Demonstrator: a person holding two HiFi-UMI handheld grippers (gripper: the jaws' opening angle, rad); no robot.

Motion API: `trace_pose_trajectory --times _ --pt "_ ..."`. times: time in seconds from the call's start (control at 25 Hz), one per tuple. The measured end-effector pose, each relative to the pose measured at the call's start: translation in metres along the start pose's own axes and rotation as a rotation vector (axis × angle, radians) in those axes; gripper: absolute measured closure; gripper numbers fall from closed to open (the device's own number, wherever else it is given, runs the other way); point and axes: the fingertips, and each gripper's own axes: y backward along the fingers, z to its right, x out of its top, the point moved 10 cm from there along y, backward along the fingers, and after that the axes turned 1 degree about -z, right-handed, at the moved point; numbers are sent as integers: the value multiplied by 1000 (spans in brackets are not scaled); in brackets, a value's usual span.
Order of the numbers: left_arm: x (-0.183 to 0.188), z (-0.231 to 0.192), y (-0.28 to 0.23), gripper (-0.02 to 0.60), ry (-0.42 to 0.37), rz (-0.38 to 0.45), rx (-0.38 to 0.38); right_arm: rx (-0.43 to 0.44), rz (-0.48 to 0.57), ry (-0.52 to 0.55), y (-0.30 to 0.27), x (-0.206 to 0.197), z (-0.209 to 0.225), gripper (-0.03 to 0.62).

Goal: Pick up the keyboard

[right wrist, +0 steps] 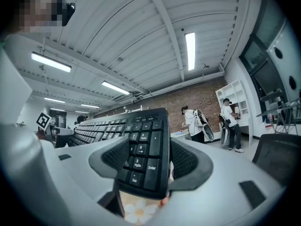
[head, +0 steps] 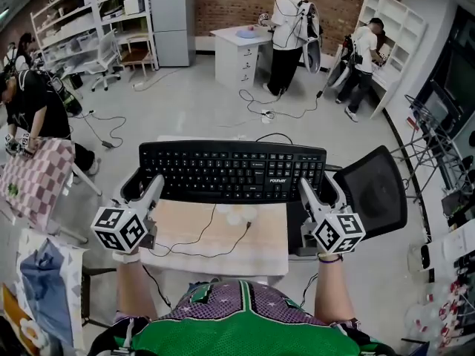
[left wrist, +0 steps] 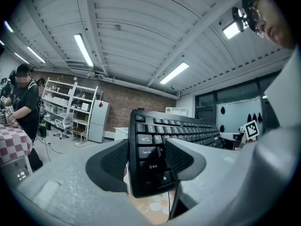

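Keyboard [head: 232, 170] held at both ends, black and full-sized, lying level across the far side of a small wooden table [head: 256, 236] in a workshop with a brick back wall. The left gripper [head: 148, 188] has its jaws closed on the keyboard's left end, one pad above the keys and one beneath; its own view shows the gripper [left wrist: 146, 158] pinching the block [left wrist: 149, 147] around the Caps Lock and Shift keys. The right gripper [head: 315, 190] clamps the opposite end the same way, its jaws [right wrist: 146, 160] narrowed onto the number pad [right wrist: 141, 147] by the Enter key. Both gripper views show the flower-printed tabletop below the keyboard's near edge. A thin black cable [head: 200, 245] loops over the table. A black mesh chair [head: 371, 190] stands just right of the table, and a checked cloth [head: 37, 178] lies to the left. Two people [head: 286, 32] work at desks in the background near a grey fridge [head: 171, 21].
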Motion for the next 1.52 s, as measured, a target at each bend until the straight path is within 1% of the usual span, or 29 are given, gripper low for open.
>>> trace_pose_trajectory --times 0.36,0.56,0.84,1.52 --pt "6 5 6 337 -15 3 8 12 4 -7 3 2 0 335" --pt "6 5 7 337 -1 -6 6 17 -7 -5 3 4 0 335" --pt "6 5 8 337 -2 -8 9 16 -19 -7 6 2 -2 335" --pt "4 1 5 337 8 -22 -23 -19 -32 -6 17 -1 -8 335"
